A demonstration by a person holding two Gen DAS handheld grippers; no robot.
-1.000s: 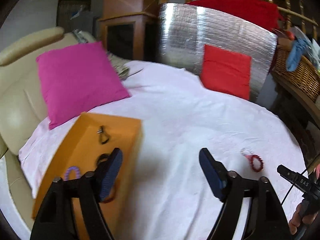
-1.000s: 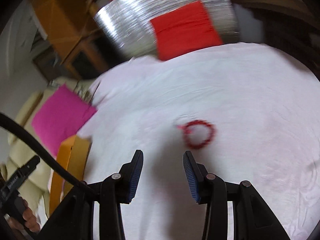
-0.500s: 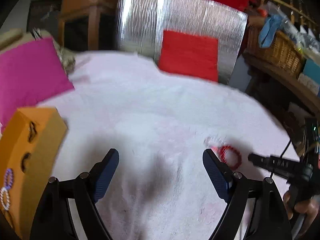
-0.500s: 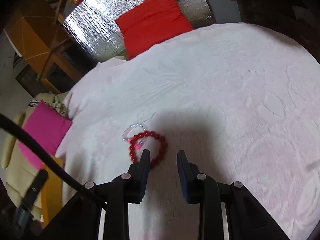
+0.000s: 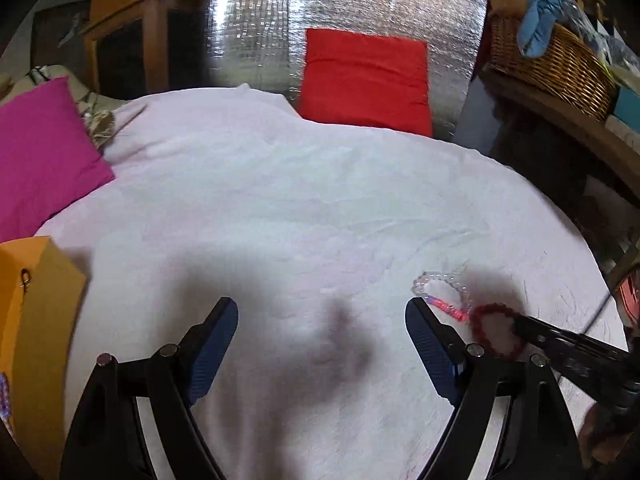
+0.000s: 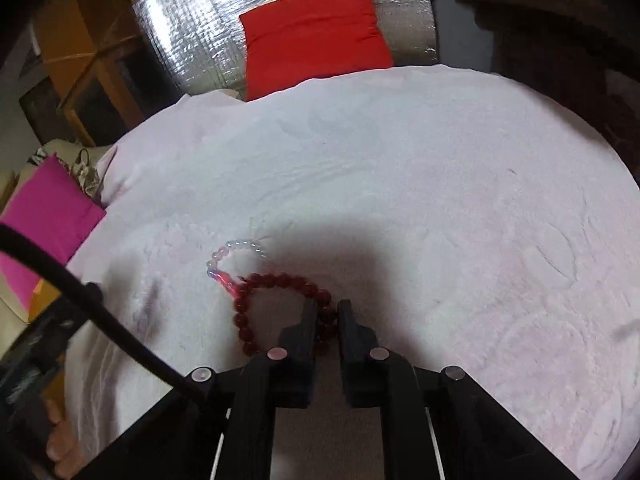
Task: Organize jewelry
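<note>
Right gripper (image 6: 326,312) low over white cloth (image 6: 440,200), jaws nearly closed, narrow gap between black fingers (image 6: 306,328). Red bead bracelet (image 6: 280,308) flat on cloth; its near-right arc sits in that gap, beads touching finger tips. Firm clamp cannot be told. Clear bead bracelet (image 6: 236,254) just beyond red bracelet, to its left, joined by short red-pink strand. Red cushion (image 6: 316,32) well beyond red bracelet, against silver foil panel (image 6: 192,36). Magenta cushion (image 6: 44,216) far left of red bracelet. Black cable (image 6: 100,316) crosses left foreground.
</note>
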